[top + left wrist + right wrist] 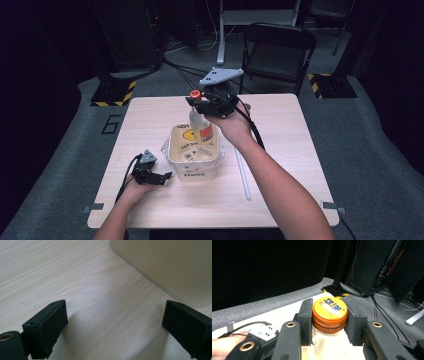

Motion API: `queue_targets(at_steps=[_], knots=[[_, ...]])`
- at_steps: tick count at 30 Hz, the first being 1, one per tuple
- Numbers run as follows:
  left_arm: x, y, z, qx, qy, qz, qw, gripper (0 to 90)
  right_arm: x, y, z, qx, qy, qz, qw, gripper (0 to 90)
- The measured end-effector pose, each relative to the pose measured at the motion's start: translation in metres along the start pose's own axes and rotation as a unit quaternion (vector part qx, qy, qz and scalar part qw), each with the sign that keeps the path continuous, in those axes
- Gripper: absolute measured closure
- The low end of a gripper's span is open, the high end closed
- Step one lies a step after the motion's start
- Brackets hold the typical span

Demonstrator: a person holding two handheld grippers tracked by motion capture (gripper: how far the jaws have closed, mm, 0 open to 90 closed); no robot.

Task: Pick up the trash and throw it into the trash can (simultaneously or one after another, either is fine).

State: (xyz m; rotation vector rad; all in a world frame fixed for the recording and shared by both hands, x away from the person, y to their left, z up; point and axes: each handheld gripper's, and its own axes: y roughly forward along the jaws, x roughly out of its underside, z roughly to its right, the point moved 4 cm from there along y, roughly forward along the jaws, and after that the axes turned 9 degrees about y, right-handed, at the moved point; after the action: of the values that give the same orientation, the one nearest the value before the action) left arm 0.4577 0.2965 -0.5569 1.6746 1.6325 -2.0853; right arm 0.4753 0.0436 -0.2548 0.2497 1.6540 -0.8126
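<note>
Right gripper [202, 102] is clamped on a clear plastic bottle with an orange screw cap [201, 122], pads pinching just at the cap and neck. In the right gripper view the cap [330, 311] sits snug between the two black pads [305, 320], blue lettering on its top, clear bottle body dropping away below.

From the high view the bottle hangs upright, red-and-white label on its lower half, bottom end down inside the cream square plastic tub with a yellow smiley print [176, 159]. Can't tell if the bottle's base touches the tub floor. Tub stands near the middle of the light wood table [280, 150], clear plastic liner bunched round its rim, small items lying inside, too small to identify.

Left gripper [152, 176] rests low on the table just left of the tub, jaws spread wide with nothing between. Left gripper view: bare wood grain between both pads [50, 327], tub's cream wall [170, 267] just ahead of the right-hand pad, not touching as far as I can see.

A thin white stick [243, 174] lies on the table right of the tub, beside the right forearm.
</note>
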Motion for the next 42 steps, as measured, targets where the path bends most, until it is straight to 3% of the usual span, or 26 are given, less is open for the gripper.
queue_targets(at_steps=[11, 18, 42], knots=[[0.0, 0.0, 0.0, 0.001, 0.002, 0.0, 1.0, 5.8, 0.012, 0.013, 0.0, 0.002, -0.005, -0.012, 0.9999, 61.8], [0.0, 0.0, 0.0, 0.001, 0.002, 0.0, 1.0, 5.8, 0.022, 0.019, 0.001, 0.001, 0.006, -0.018, 0.9998, 61.8], [0.0, 0.0, 0.0, 0.001, 0.001, 0.0, 1.0, 5.8, 0.051, 0.041, 0.009, 0.014, 0.01, -0.037, 0.9992, 61.8]])
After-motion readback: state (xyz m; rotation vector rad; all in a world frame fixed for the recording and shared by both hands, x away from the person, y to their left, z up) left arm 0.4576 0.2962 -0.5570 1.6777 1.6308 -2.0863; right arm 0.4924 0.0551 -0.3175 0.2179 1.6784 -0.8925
